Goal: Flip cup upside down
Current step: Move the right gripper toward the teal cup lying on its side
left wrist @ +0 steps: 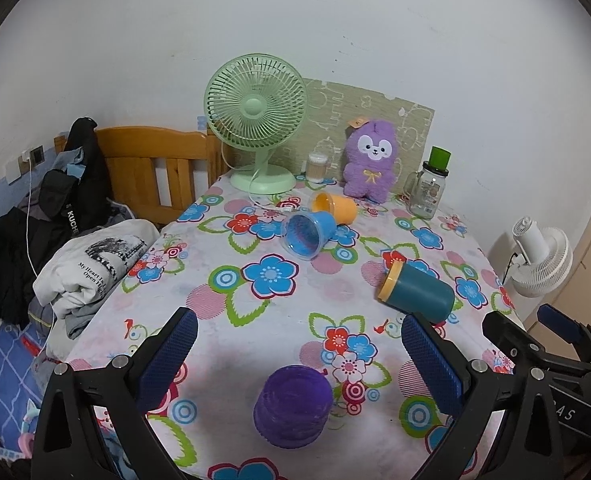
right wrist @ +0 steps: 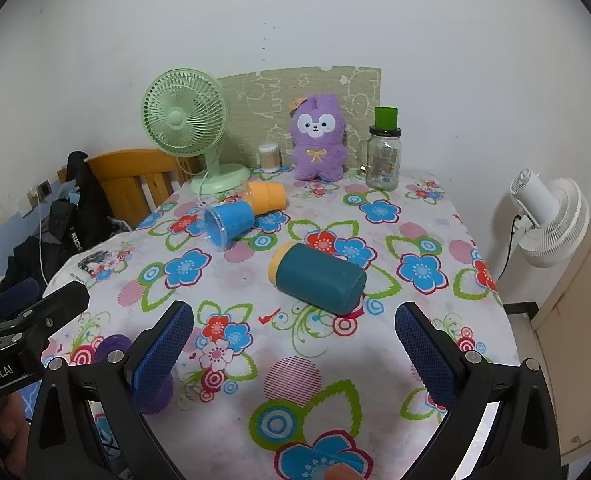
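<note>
A purple cup [left wrist: 293,406] stands upside down on the floral tablecloth [left wrist: 223,312], between the pads of my open, empty left gripper [left wrist: 295,356]; it is partly hidden behind my fingers in the right wrist view [right wrist: 113,346]. A teal cup with a yellow rim [left wrist: 415,290] lies on its side; in the right wrist view it [right wrist: 317,278] lies just beyond my open, empty right gripper [right wrist: 293,346]. A blue cup [left wrist: 305,234] and an orange cup [left wrist: 333,208] lie on their sides farther back.
A green fan [left wrist: 257,120], a cotton-swab jar [left wrist: 316,167], a purple plush toy [left wrist: 369,160] and a glass jar with a green cap [left wrist: 427,188] line the back. Clothes [left wrist: 91,264] lie at the left. A white fan [right wrist: 547,216] stands right of the table.
</note>
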{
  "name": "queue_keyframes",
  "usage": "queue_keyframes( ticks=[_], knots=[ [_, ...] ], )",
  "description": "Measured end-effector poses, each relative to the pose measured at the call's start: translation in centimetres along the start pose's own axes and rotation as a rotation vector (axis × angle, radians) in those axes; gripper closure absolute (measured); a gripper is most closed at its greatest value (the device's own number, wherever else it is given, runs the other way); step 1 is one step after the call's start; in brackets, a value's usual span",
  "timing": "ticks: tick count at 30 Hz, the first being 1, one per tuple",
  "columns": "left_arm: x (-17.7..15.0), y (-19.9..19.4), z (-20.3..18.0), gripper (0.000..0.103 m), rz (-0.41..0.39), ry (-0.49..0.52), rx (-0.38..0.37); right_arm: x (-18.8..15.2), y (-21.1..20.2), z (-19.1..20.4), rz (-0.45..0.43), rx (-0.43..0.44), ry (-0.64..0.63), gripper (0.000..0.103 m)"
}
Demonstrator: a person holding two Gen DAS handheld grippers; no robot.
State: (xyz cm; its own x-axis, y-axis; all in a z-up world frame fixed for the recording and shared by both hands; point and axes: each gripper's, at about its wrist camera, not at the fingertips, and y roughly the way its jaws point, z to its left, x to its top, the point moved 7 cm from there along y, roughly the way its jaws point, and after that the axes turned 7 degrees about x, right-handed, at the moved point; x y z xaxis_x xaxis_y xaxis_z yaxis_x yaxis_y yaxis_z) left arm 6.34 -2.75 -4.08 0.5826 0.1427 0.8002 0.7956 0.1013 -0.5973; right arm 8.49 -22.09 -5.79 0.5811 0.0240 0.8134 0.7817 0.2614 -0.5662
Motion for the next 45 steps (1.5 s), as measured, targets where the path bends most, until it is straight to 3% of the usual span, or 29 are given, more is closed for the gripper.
queue_keyframes(
  ticks=[18,28,37,45],
  knots=[
    [-0.3,0.0,-0.8,0.000,0.009,0.014,0.003,-0.4,0.3,-0.5,0.014,0.003,0.007,0.001],
    [-1.5,2.5,-2.4,0.000,0.067,0.047,-0.007,-2.5,3.2,-3.3,0.100,-0.026,0.040,0.001],
    [-1.8,6.7,-6.1,0.000,0.118,0.165,0.004,-1.8,8.1,-6.1,0.208,-0.048,-0.063,0.001],
    [-2.1,10.3,-8.8,0.000,0.181,0.229,0.020,-0.8,12.7,-6.6,0.308,0.004,-0.212,0.001]
  ],
)
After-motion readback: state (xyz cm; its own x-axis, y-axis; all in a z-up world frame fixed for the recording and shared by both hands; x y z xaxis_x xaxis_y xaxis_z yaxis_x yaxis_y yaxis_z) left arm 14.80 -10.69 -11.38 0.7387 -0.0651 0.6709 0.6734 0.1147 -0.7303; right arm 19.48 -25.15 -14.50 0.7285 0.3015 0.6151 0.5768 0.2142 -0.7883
